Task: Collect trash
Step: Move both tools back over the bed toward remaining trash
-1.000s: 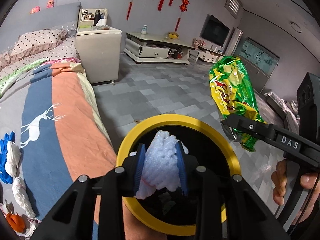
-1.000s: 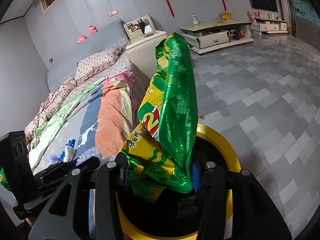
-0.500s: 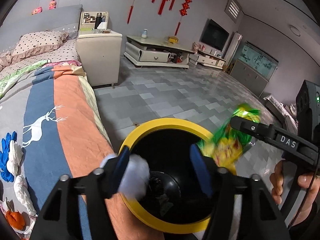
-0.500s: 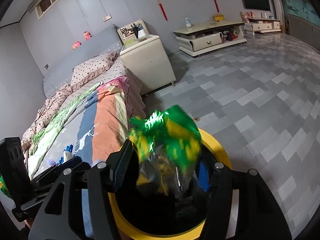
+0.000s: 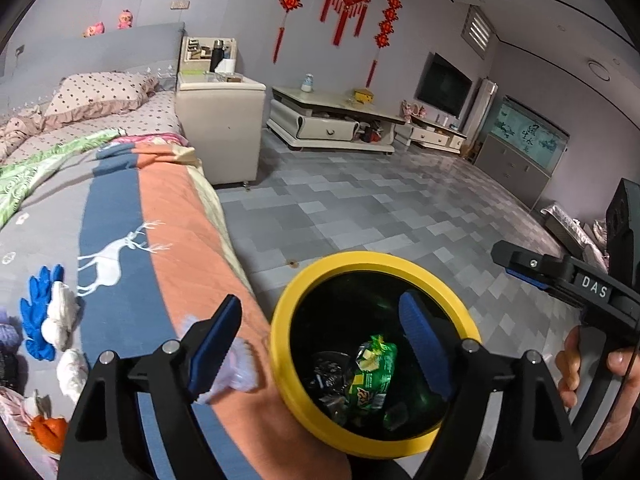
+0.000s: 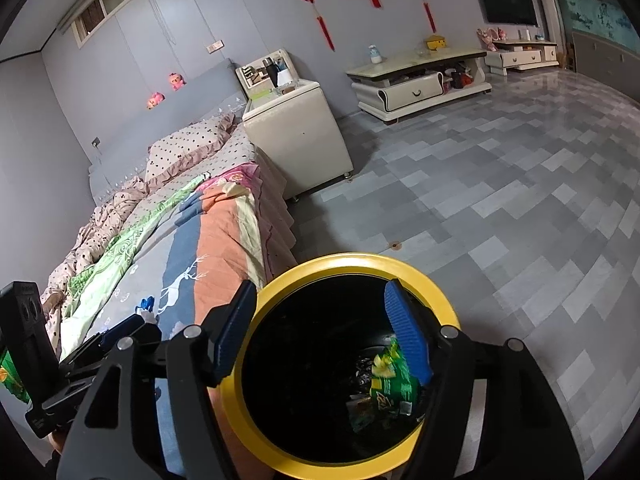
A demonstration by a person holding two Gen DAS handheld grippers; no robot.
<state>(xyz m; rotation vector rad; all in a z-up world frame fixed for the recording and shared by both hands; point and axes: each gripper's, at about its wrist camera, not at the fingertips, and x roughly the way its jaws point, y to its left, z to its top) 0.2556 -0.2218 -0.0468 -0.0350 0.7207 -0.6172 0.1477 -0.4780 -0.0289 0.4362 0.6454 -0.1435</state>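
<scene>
A black bin with a yellow rim (image 5: 320, 280) (image 6: 432, 284) stands on the floor against the bed's edge. A green and yellow snack bag (image 5: 372, 376) (image 6: 394, 384) lies at its bottom among dark scraps. My left gripper (image 5: 320, 344) is open and empty above the bin's left rim. A white foam piece (image 5: 232, 372) shows blurred beside its left finger, over the bed's edge; I cannot tell if it rests there. My right gripper (image 6: 324, 332) is open and empty over the bin. It also shows at the right of the left wrist view (image 5: 560, 276).
The bed (image 5: 120, 216) with an orange, blue and grey cover holds a blue glove (image 5: 38, 312), white scraps (image 5: 64, 312) and an orange piece (image 5: 48, 432). A cream nightstand (image 5: 220, 120) and TV console (image 5: 332, 124) stand beyond. Grey tiled floor (image 5: 380, 208) extends right.
Both grippers opened. The snack bag dropped from the right gripper into the bin. The white foam left the left gripper and now shows by the bin's left side.
</scene>
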